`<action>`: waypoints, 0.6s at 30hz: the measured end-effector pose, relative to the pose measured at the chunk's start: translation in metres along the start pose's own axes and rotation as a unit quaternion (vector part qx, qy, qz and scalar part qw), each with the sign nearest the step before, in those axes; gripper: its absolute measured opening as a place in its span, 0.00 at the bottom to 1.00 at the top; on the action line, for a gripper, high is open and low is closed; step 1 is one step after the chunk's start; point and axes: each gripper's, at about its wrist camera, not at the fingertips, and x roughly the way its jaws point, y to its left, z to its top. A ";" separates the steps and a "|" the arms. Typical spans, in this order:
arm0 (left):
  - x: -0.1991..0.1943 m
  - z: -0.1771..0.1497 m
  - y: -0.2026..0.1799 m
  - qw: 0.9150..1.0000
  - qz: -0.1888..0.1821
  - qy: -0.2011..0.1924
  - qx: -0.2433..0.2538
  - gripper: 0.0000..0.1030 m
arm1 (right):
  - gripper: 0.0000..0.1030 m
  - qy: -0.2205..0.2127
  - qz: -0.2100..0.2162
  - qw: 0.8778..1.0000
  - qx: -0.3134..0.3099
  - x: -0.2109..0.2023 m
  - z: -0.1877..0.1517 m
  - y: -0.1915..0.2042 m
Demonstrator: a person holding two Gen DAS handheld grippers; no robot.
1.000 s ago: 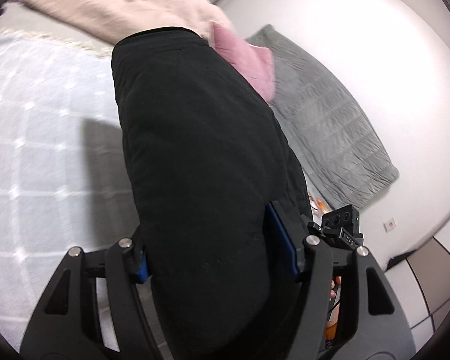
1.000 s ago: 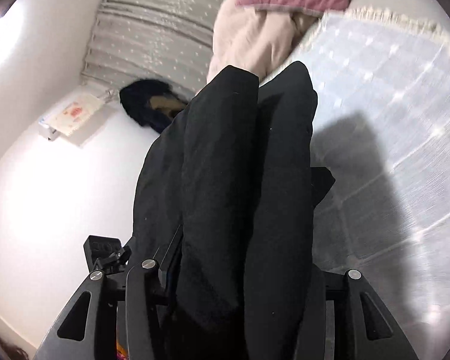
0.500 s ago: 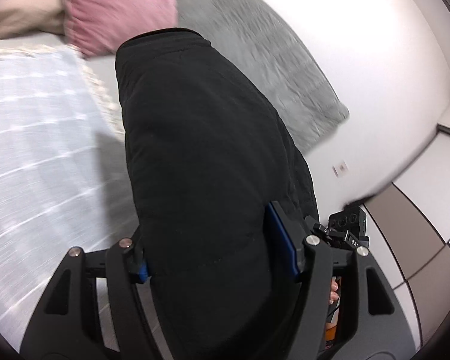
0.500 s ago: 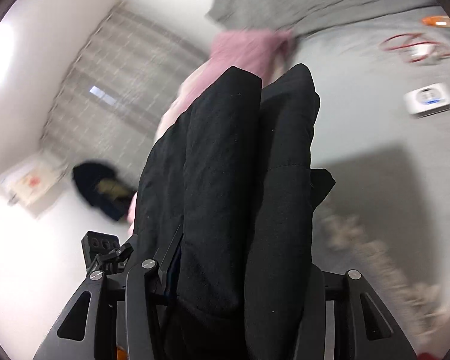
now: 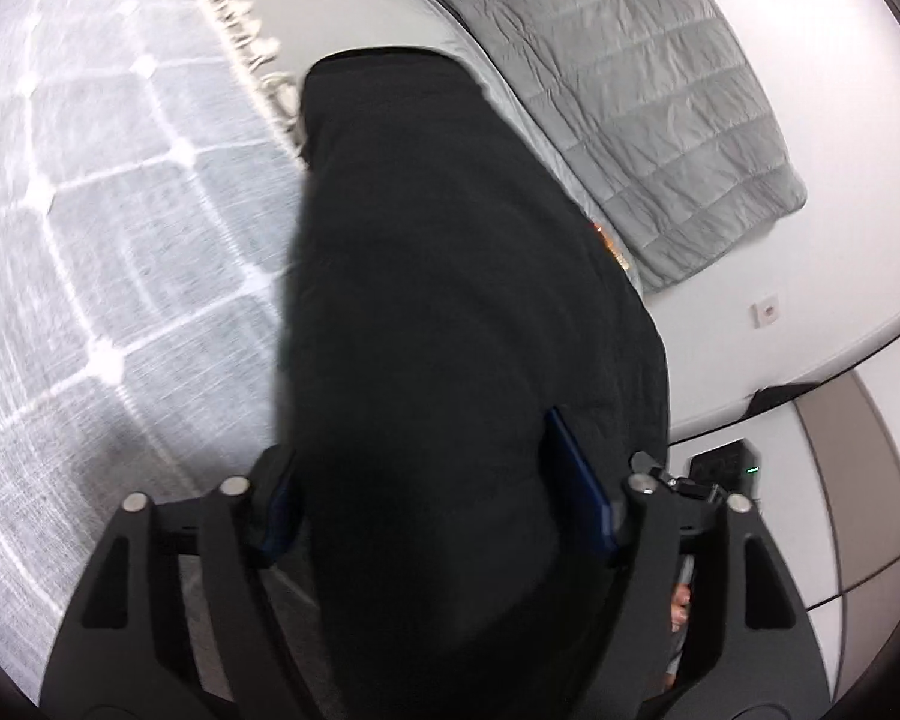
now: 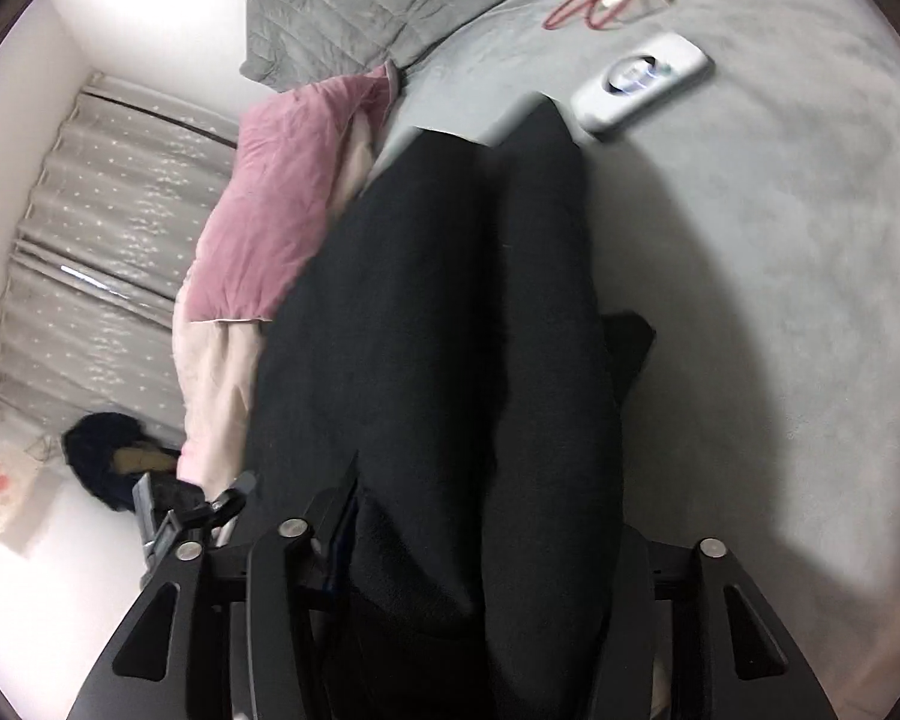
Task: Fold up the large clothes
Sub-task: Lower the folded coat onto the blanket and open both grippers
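In the left wrist view, the left gripper (image 5: 438, 516) has the black garment (image 5: 450, 312) between jaws that have just been opening, fabric reaching toward twelve o'clock over the bed (image 5: 114, 252). In the right wrist view, the right gripper (image 6: 480, 546) likewise has just been loosening around the folded black garment (image 6: 438, 330), the white device (image 6: 642, 84) at one o'clock.

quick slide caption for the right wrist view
Right gripper, jaws just easing wider, carries a folded black garment over a grey bed near a pink pillow.
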 end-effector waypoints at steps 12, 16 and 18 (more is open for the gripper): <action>-0.050 -0.020 -0.074 0.969 0.216 -0.036 0.114 0.81 | 0.67 0.017 -0.181 0.982 -0.051 -0.031 0.000 0.047; -0.063 -0.059 -0.096 0.941 0.300 -0.060 0.142 0.87 | 0.69 -0.029 -0.297 0.941 -0.161 -0.047 -0.020 0.090; -0.064 -0.080 -0.109 0.932 0.325 -0.062 0.144 0.88 | 0.69 -0.038 -0.331 0.920 -0.206 -0.054 -0.036 0.111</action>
